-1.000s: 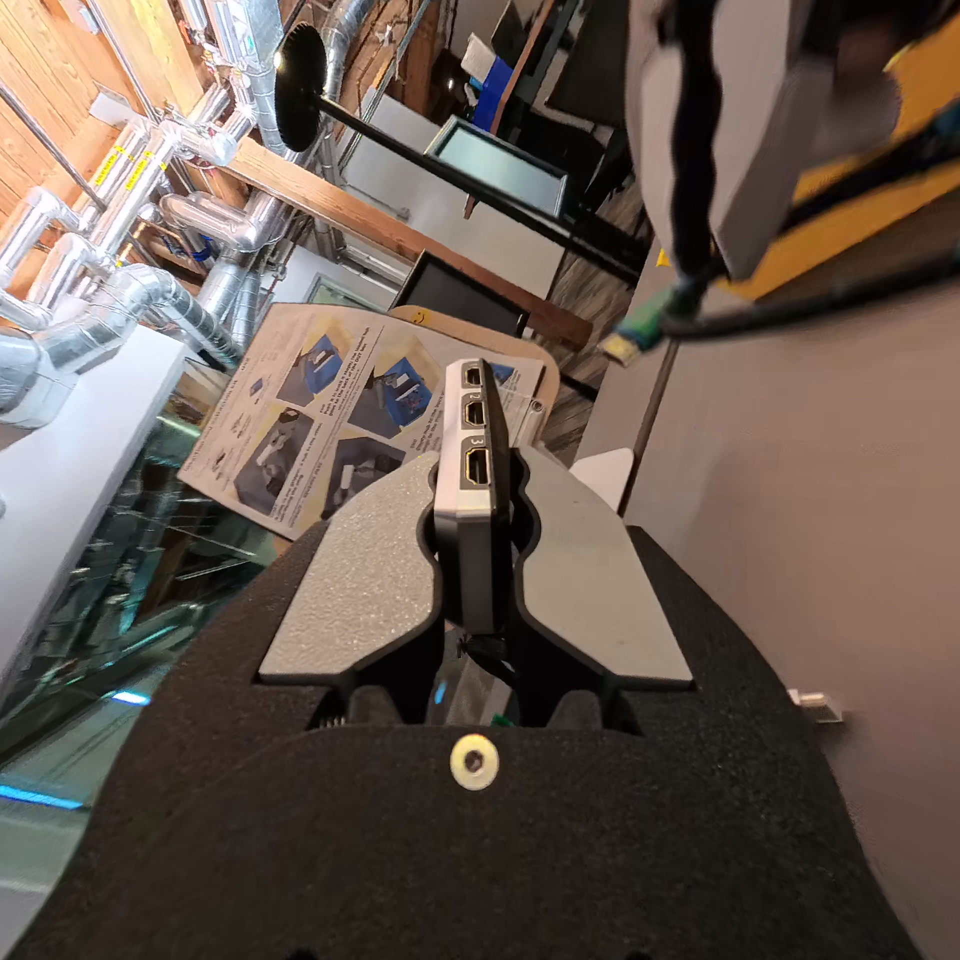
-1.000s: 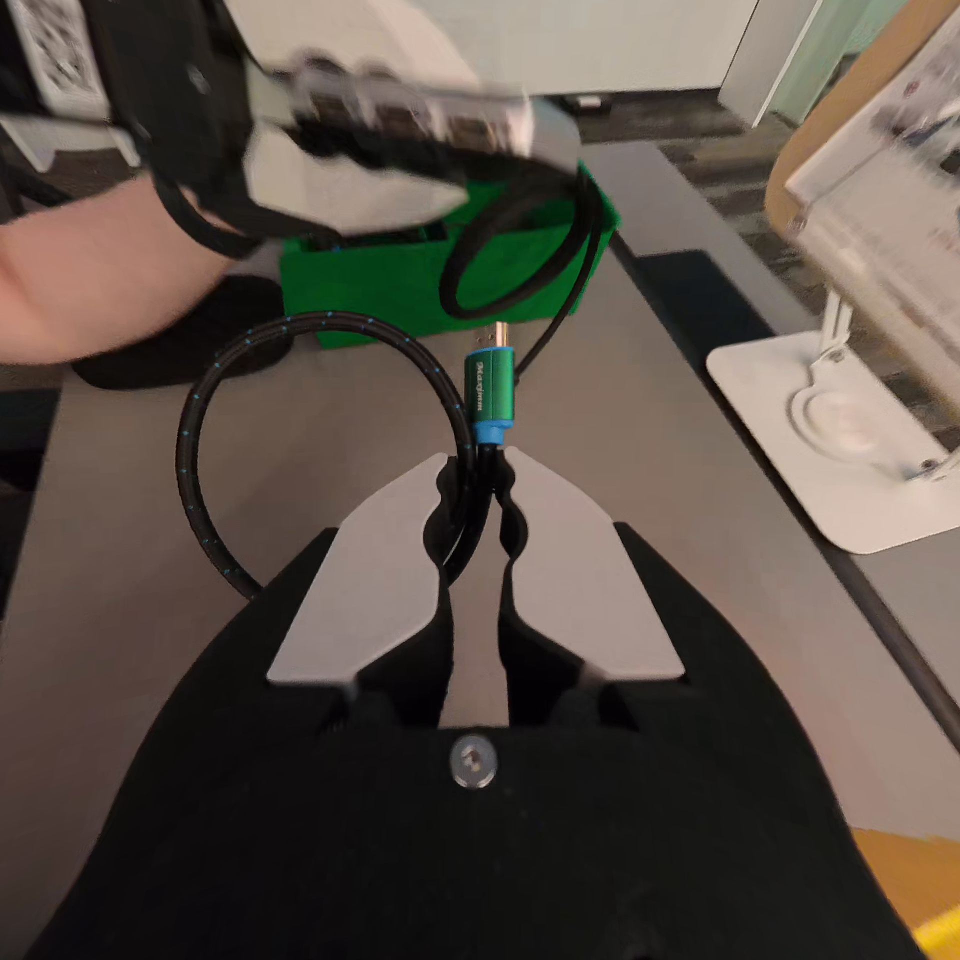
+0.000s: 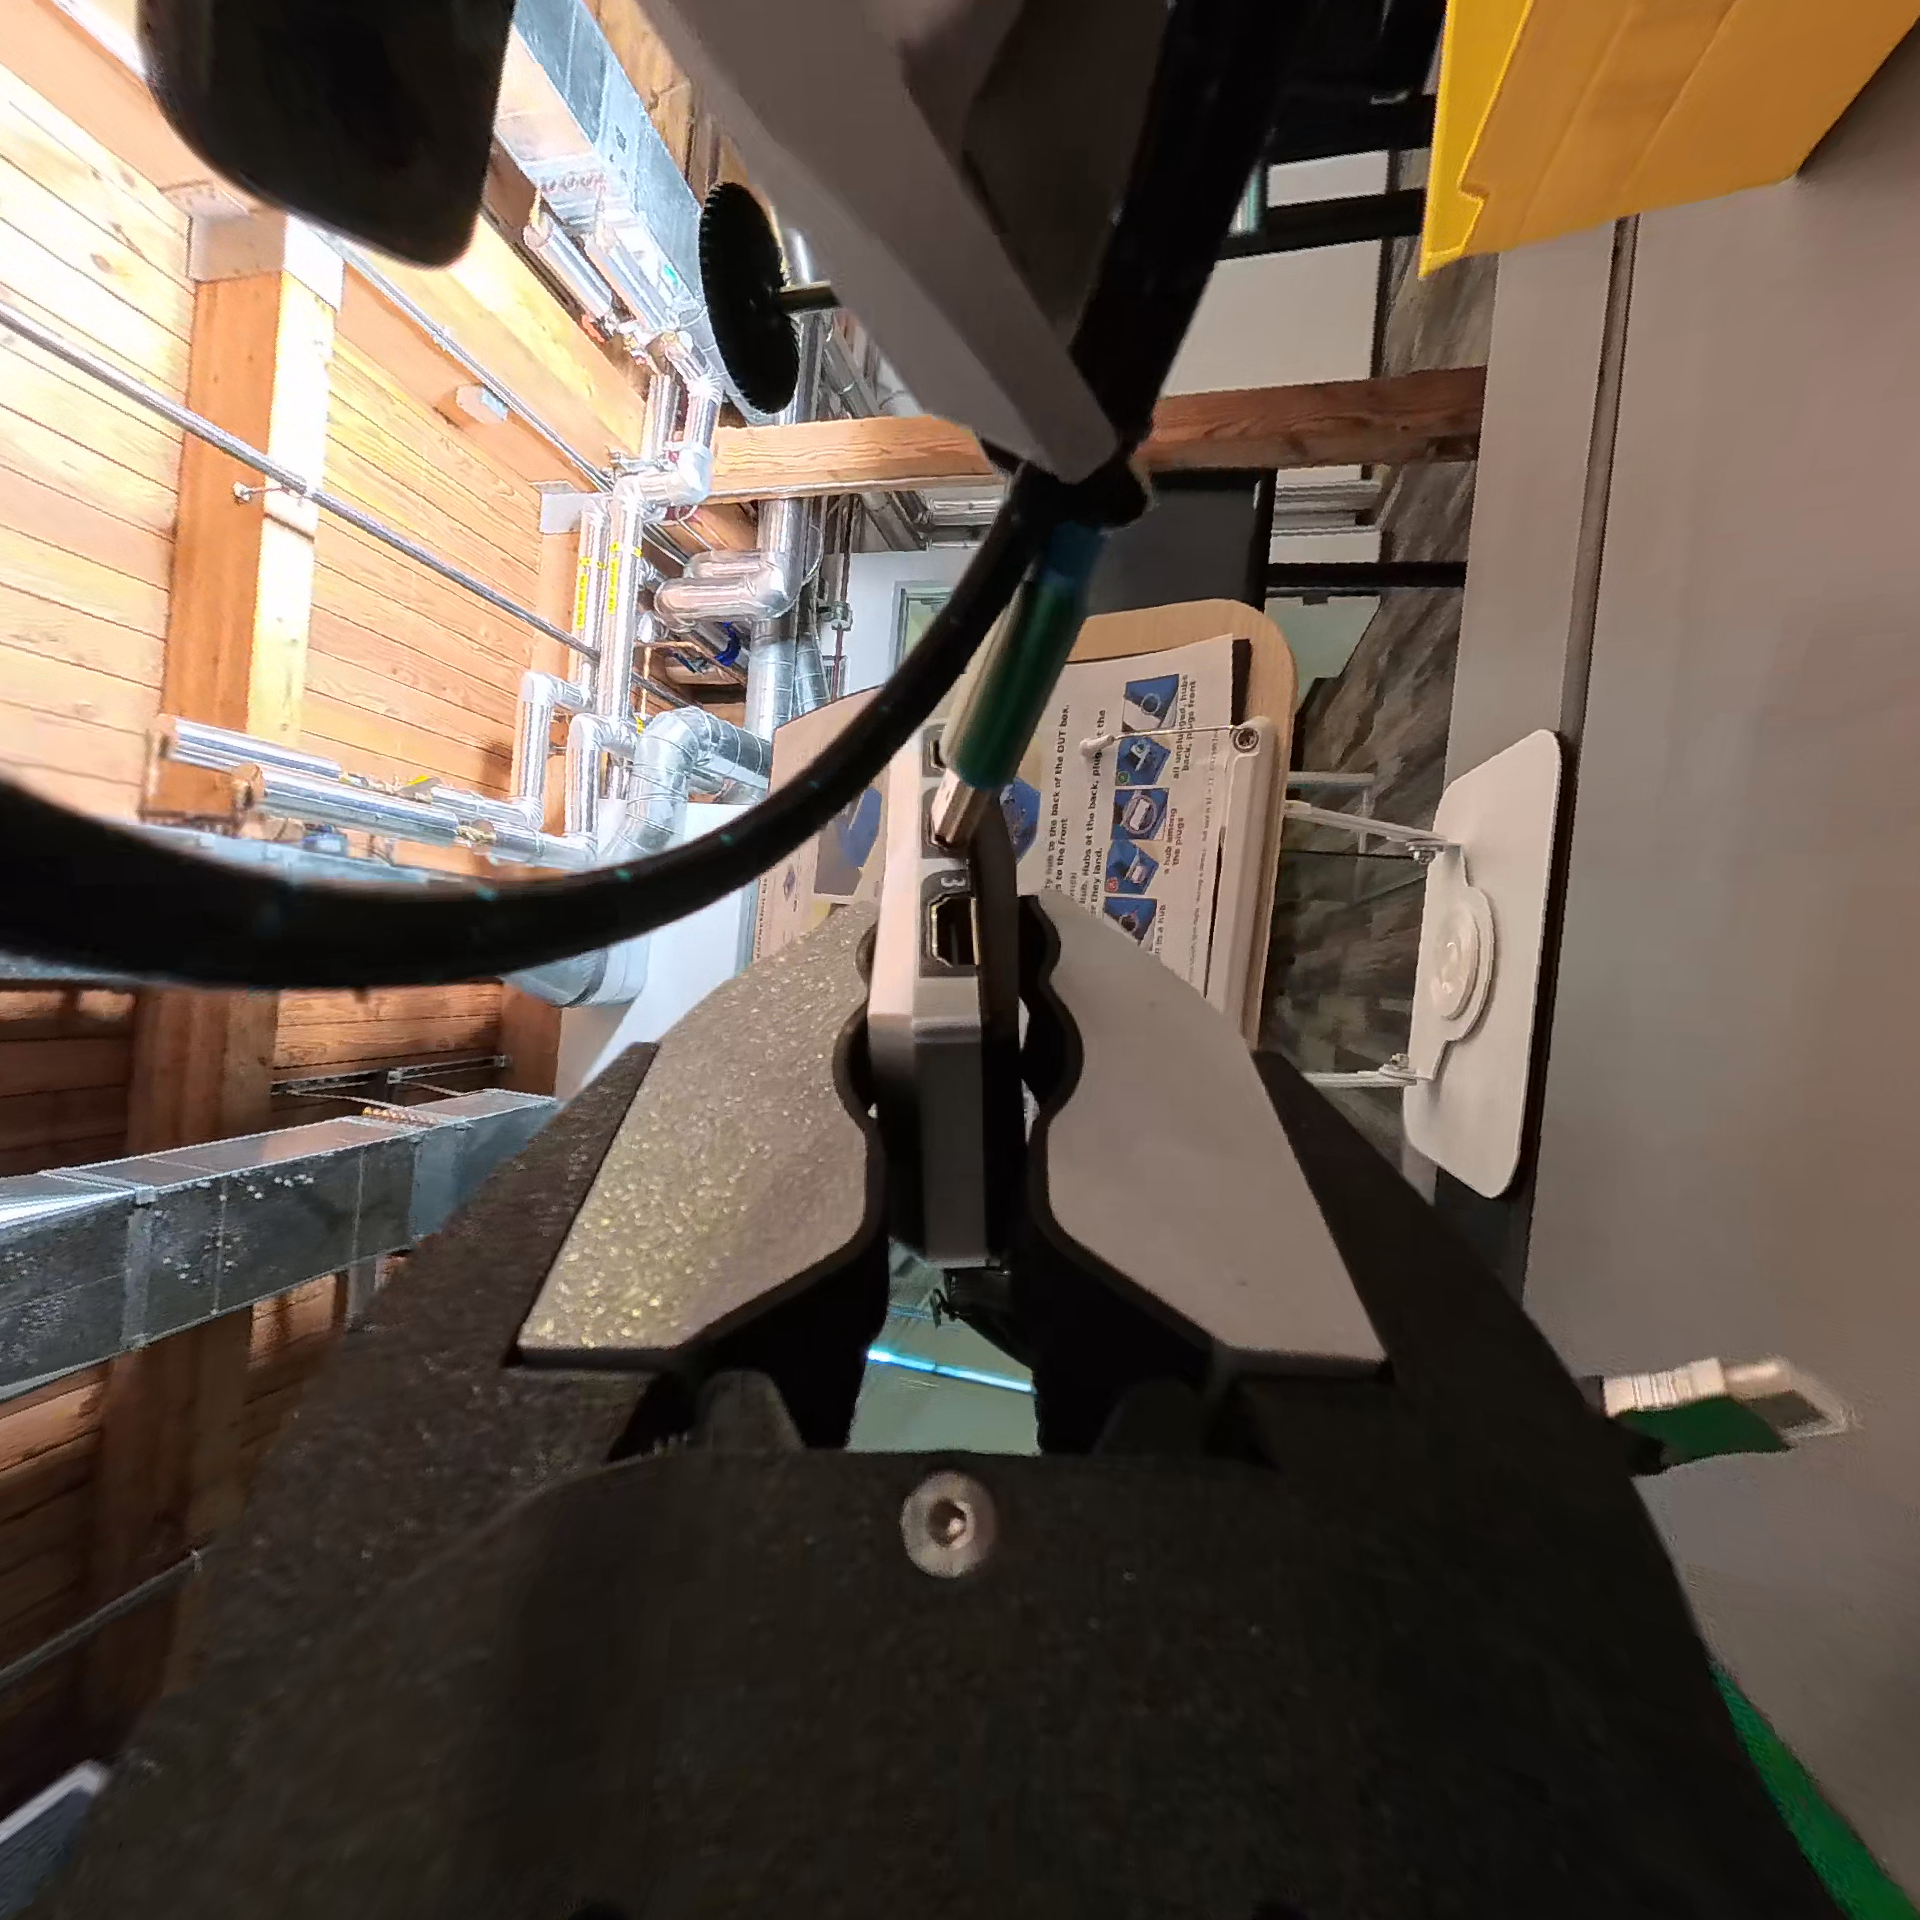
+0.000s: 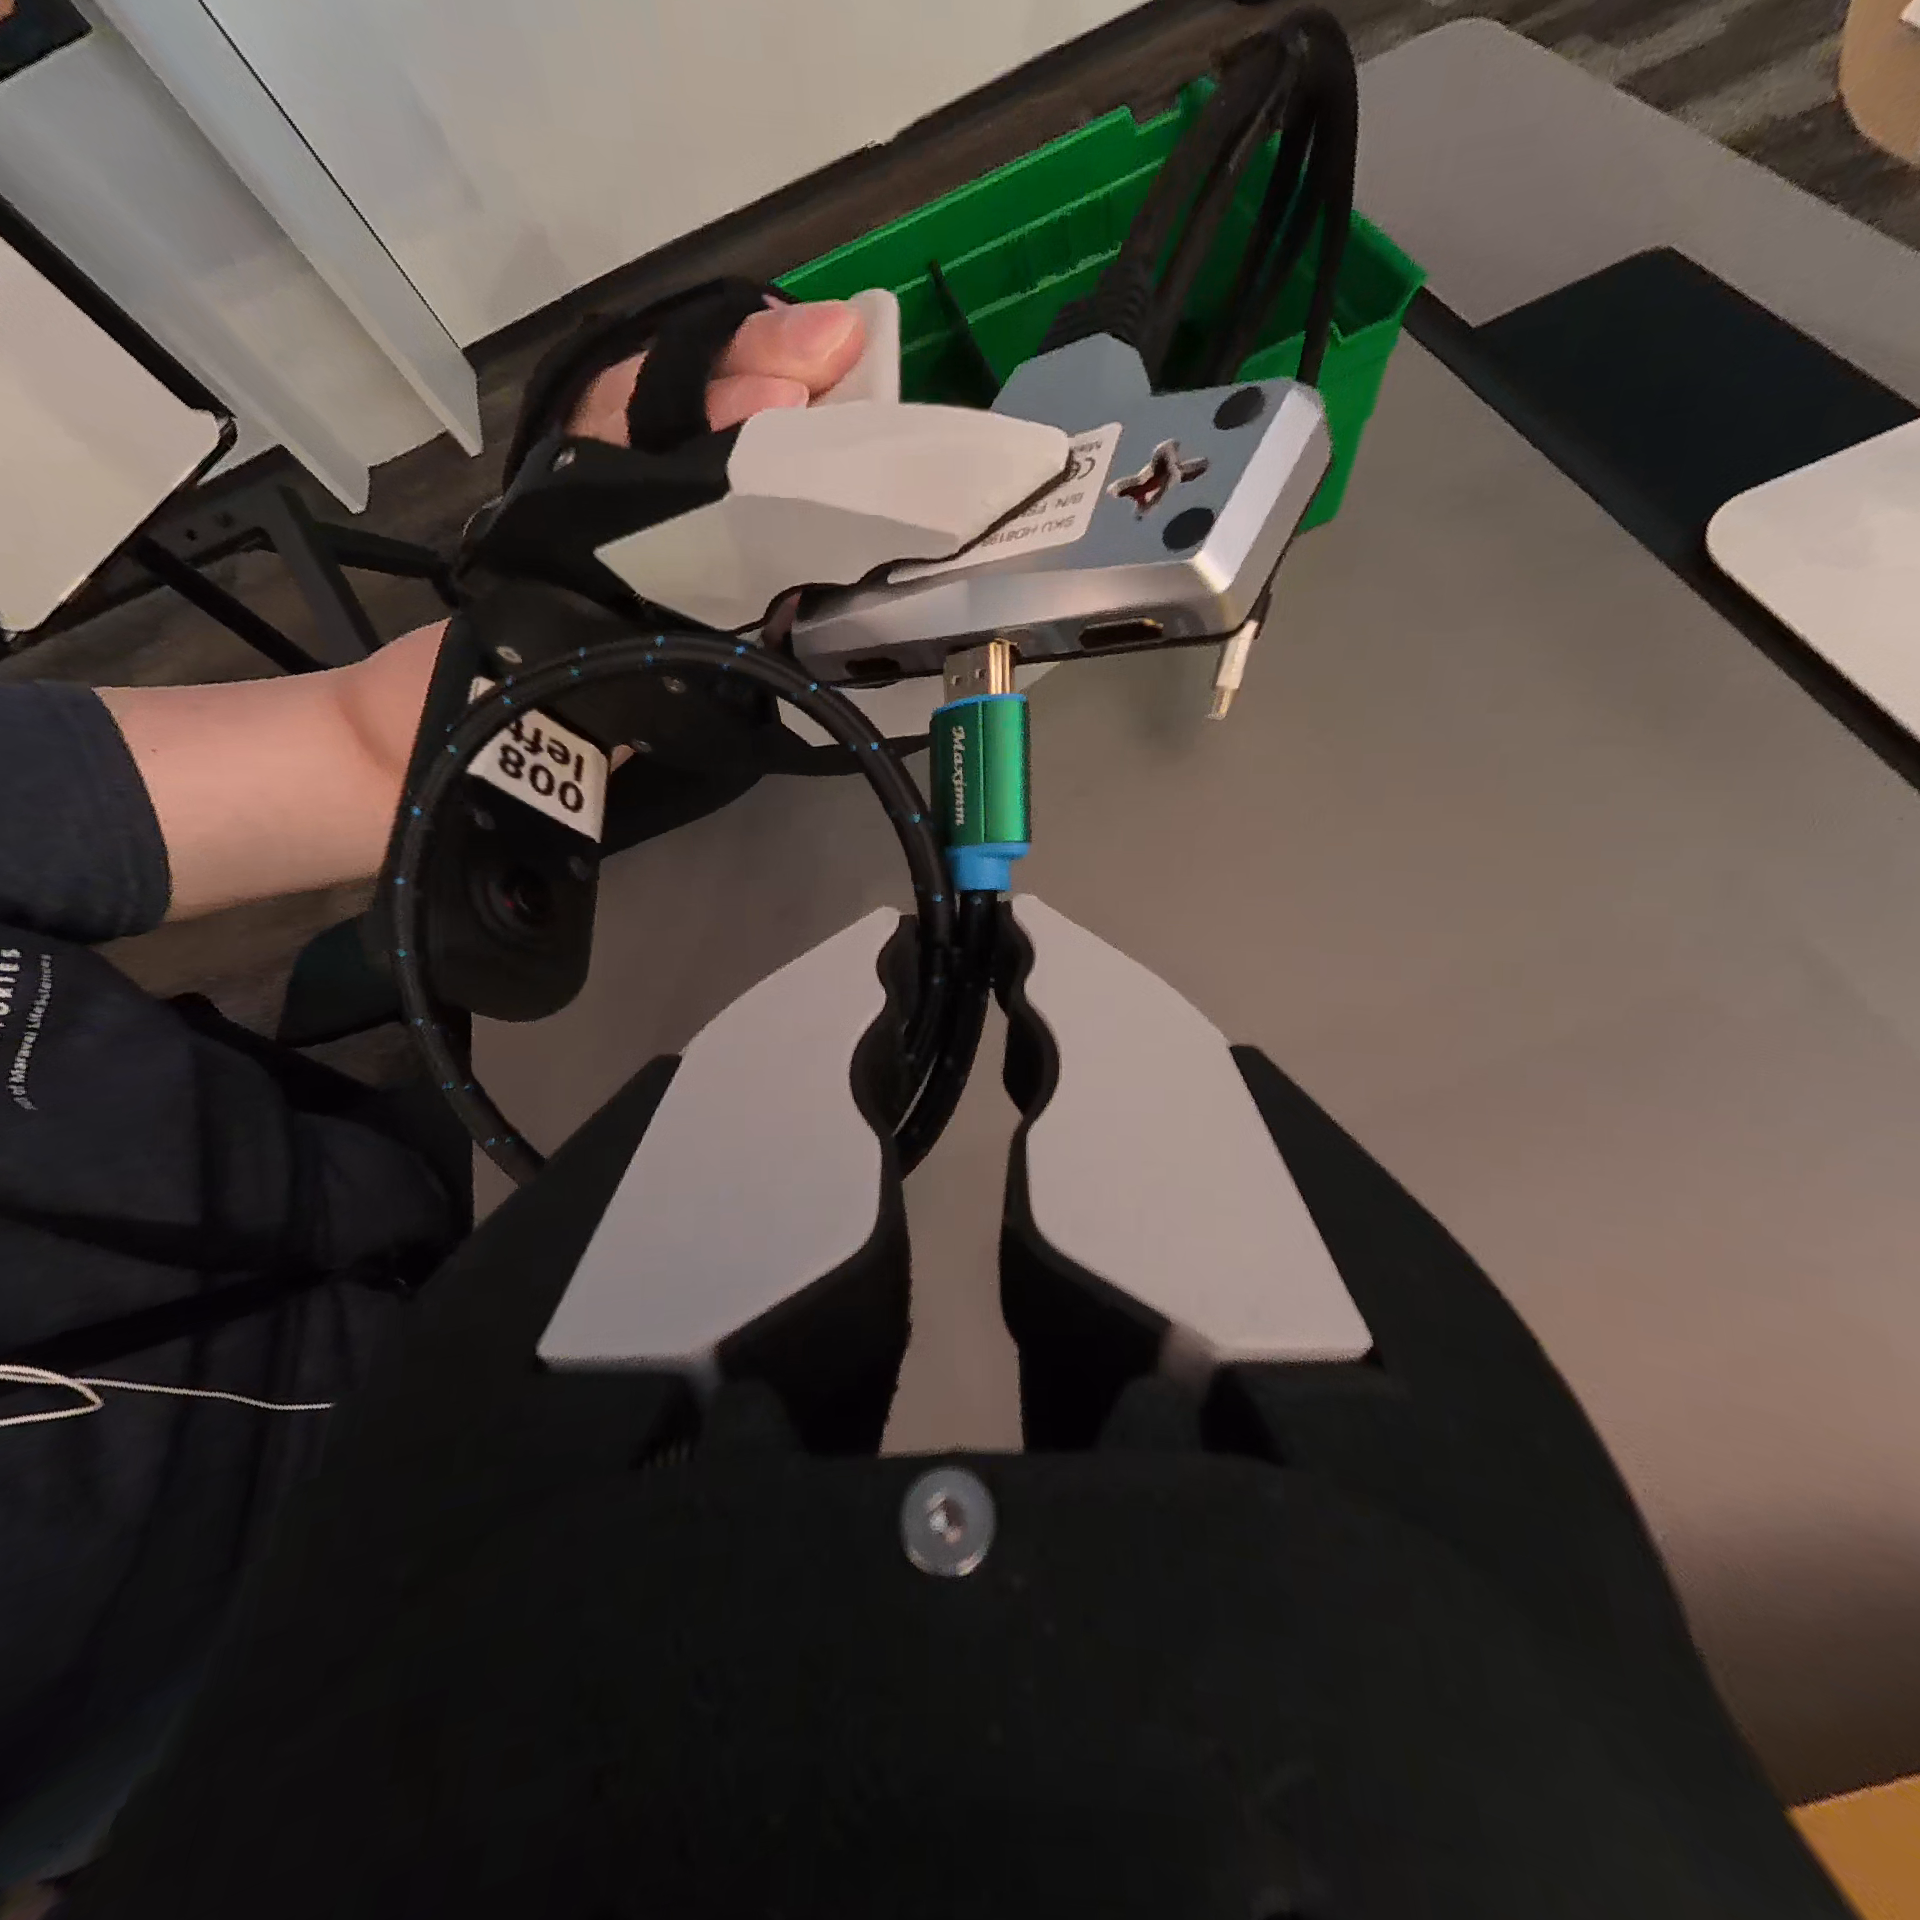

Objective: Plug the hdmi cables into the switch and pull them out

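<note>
My left gripper [image 3: 951,935] is shut on the silver HDMI switch [image 3: 925,1101] and holds it in the air with its row of ports facing out. In the right wrist view the switch [image 4: 1174,520] is held above the grey table by the left gripper [image 4: 883,488]. My right gripper [image 4: 961,925] is shut on the black braided cable [image 4: 416,862], just behind its green plug [image 4: 982,779]. The plug's gold tip sits at the mouth of the middle port. In the left wrist view the green plug [image 3: 997,686] comes down from the right gripper [image 3: 935,208].
A green bin [image 4: 1351,312] with more black cables stands behind the switch. A silver plug [image 4: 1231,675] hangs by the switch's far corner. Another plug [image 3: 1704,1403] lies on the grey table [image 4: 1455,1039]. A white stand [image 3: 1475,956] holds a printed sheet [image 3: 1153,790]. A yellow box [image 3: 1662,104] sits at the edge. Some 7 centimetres of space lies between my two pairs of fingers.
The two grippers have come together. The green plug, which was well apart from the switch, now has its tip at the middle port. Both grips are unchanged.
</note>
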